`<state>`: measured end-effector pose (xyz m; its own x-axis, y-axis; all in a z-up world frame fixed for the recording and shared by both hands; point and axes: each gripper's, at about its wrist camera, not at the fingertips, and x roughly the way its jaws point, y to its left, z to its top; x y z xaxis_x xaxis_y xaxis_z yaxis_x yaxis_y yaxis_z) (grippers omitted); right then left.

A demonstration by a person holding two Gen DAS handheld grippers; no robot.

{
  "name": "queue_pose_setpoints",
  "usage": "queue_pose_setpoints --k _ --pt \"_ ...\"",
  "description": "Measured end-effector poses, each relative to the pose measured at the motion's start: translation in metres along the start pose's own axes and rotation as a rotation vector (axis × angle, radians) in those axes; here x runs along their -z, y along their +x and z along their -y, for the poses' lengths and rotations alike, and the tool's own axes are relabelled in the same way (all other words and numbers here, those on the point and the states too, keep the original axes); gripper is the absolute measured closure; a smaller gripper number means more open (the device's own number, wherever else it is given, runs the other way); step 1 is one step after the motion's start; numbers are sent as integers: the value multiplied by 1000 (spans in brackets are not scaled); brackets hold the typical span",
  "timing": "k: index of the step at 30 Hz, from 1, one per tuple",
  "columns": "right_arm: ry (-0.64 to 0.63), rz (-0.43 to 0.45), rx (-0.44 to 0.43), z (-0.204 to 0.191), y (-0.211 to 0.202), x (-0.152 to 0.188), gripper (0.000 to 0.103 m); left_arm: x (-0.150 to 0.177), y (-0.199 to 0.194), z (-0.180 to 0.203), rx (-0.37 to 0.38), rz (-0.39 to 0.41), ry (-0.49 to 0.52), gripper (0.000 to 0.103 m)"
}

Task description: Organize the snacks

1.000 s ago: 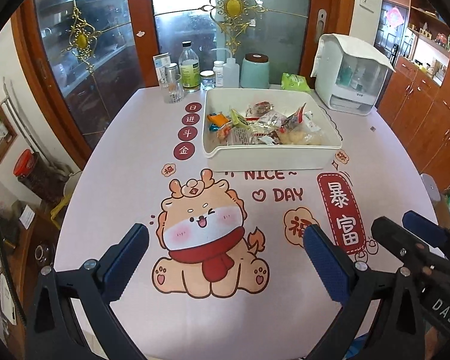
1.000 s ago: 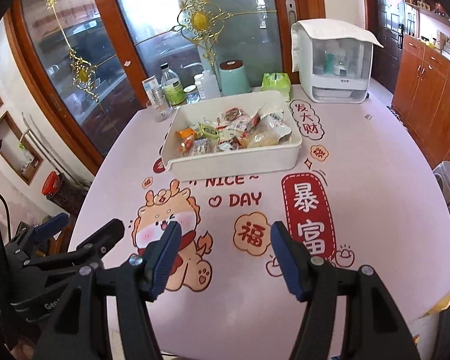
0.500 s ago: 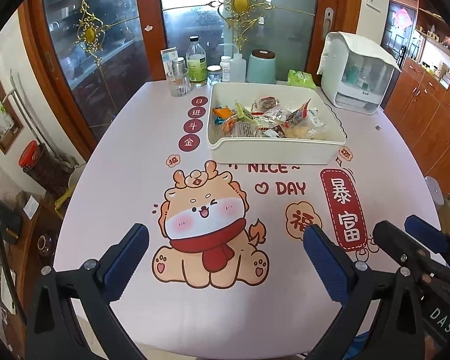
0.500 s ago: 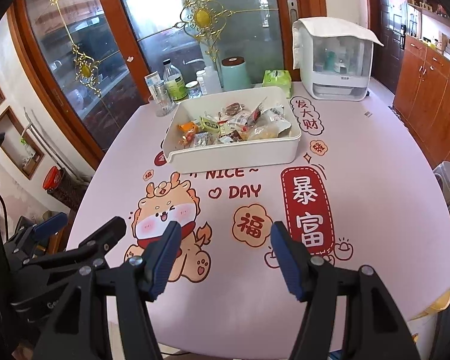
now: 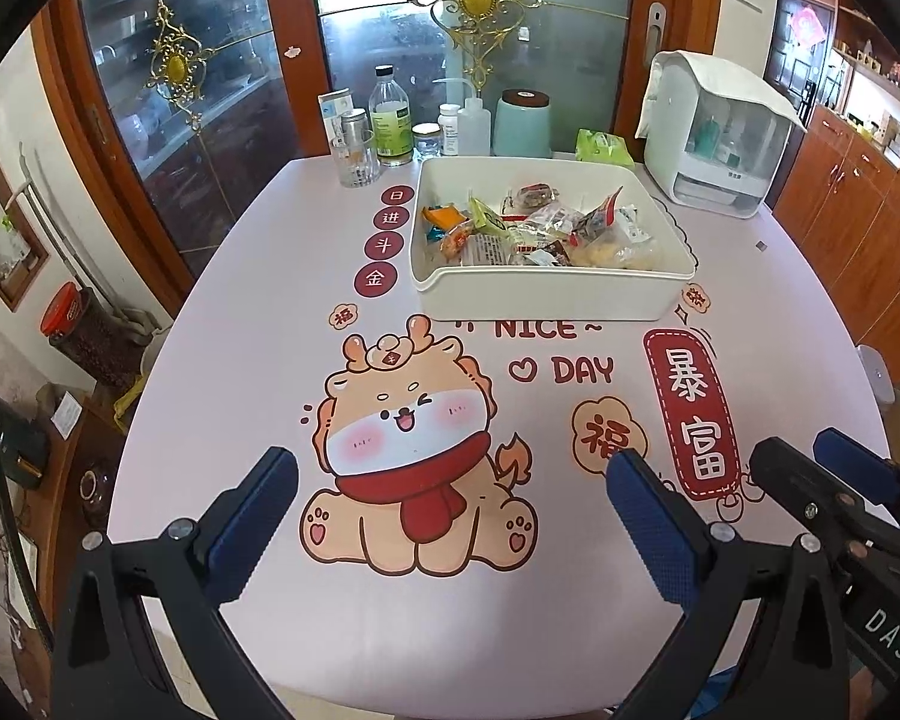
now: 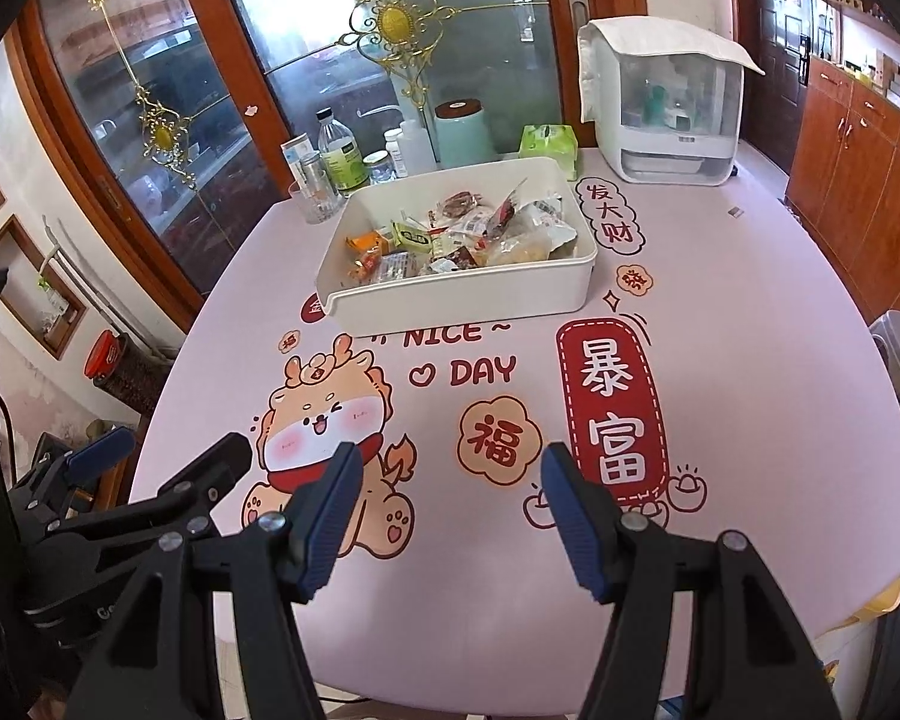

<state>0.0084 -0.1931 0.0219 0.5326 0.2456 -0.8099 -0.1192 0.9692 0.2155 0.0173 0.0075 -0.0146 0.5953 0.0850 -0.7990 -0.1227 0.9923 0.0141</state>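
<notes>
Snacks piled in white bin: lower wrappers hidden under top ones, near wall blocks front row. Bottle labels at far edge too small to read. Dispenser contents blurred behind cloudy cover. Both gripper bodies cut off at bottom edge.

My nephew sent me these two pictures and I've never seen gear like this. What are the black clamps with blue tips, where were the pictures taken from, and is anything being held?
No robot here: a person holds a clamp-like tool in each hand, each with a wide-angle camera looking along its jaws. One picture comes from the left gripper, the other from the right gripper; each also glimpses its partner at the edge. Both stand open and hold nothing. On the cartoon-printed tablecloth sits a white bin of wrapped snacks. Behind it stand bottles, a mint canister and a white appliance.
</notes>
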Motion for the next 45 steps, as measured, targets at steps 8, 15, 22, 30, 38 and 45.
queue_pose_setpoints --k 8,15,22,30,38,45 --pt "2 -1 1 2 2 -1 41 0 1 1 -1 -1 1 1" --pt "4 -2 -1 2 2 -1 41 -2 1 1 -1 -1 2 1" --pt "4 -3 1 2 2 -1 41 -2 2 2 1 -5 3 1" --pt "10 -5 -2 7 6 -3 41 -3 8 5 0 -6 10 1" --pt "16 -10 -4 8 9 -3 41 -4 9 6 1 -9 11 1" --pt "17 -11 -4 9 9 -4 41 -5 10 6 2 -12 13 1"
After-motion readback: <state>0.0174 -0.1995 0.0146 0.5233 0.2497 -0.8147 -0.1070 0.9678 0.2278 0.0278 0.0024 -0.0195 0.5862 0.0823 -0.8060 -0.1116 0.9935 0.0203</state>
